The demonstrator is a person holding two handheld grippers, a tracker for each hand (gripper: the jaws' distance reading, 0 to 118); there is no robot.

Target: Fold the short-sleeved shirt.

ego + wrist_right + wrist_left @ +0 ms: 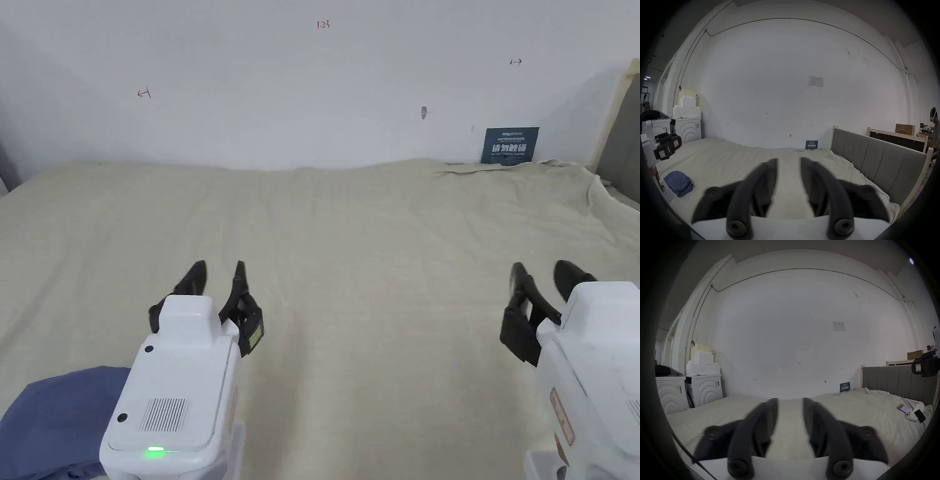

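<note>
both grippers, left gripper (219,270) and right gripper (542,272), gape empty; seemingly bunched blue shirt (679,183) lies left.

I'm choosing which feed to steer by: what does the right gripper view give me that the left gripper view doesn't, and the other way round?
Right gripper view: the blue shirt bunched on the bed's near left, the left tongs above it, and a person at far right.
Left gripper view: two phones and a white controller on the sheet at right, and the right tongs.
Both: the beige sheet, white wall, grey headboard, white machines, each view's own tongs open and empty.
</note>
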